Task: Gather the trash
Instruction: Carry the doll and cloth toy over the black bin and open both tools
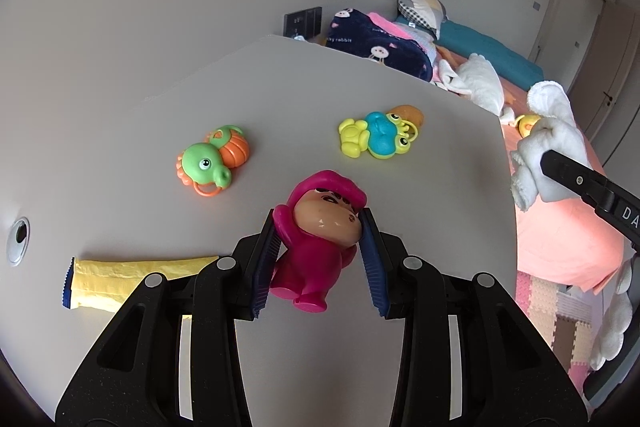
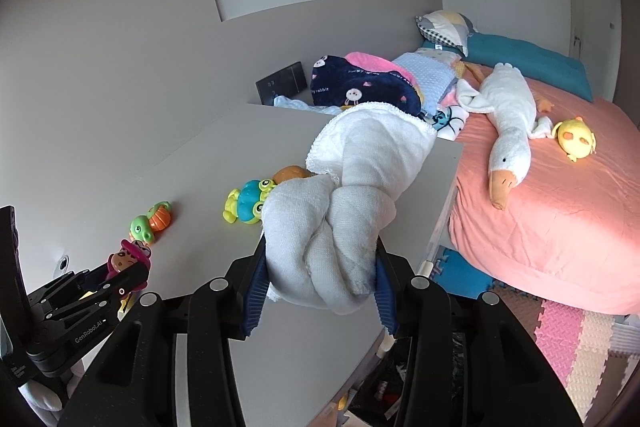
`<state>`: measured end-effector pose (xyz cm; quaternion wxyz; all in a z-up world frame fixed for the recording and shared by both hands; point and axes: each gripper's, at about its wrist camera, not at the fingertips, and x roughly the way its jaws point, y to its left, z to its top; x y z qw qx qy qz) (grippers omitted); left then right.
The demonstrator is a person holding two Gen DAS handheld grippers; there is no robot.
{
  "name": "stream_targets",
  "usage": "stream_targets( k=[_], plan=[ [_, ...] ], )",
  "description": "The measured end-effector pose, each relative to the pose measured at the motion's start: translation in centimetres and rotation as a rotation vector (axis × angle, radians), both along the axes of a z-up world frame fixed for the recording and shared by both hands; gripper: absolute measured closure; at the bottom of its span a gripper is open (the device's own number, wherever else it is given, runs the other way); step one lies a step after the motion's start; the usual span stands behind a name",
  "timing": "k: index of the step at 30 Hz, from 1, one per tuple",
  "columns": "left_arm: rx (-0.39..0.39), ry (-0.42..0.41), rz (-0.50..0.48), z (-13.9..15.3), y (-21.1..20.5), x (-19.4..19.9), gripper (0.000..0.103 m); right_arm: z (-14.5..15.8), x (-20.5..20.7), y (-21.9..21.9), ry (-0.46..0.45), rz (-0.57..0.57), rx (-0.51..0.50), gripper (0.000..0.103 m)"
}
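My left gripper (image 1: pixel 320 227) is shut on a magenta hooded figure toy (image 1: pixel 316 247), lifted above the grey table (image 1: pixel 440 155); the same gripper (image 2: pixel 120 273) and toy (image 2: pixel 128 257) appear at the lower left of the right wrist view. My right gripper (image 2: pixel 320 255) is shut on a bunched white towel (image 2: pixel 348 211), held over the table's right edge; the towel (image 1: pixel 544 151) also shows at the right of the left wrist view. A yellow wrapper (image 1: pixel 132 281) with blue ends lies flat on the table, left of the left gripper.
A green and orange seahorse toy (image 1: pixel 210 161) and a blue and yellow frog toy (image 1: pixel 378 135) lie on the table. Right of the table is a bed with a pink cover (image 2: pixel 560 227), a goose plush (image 2: pixel 508 131), a yellow chick (image 2: pixel 576 139), blankets and pillows. Foam mats (image 2: pixel 568 339) cover the floor.
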<state>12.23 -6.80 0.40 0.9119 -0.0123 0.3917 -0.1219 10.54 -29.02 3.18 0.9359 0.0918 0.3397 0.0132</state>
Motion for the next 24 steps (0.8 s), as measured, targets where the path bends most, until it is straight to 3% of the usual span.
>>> stream_targets(
  k=[24],
  plan=[
    [0.023, -0.043, -0.149, 3.0, -8.1, -5.9, 0.064, 2.9, -8.0, -5.1, -0.069, -0.063, 0.026, 0.055]
  ],
)
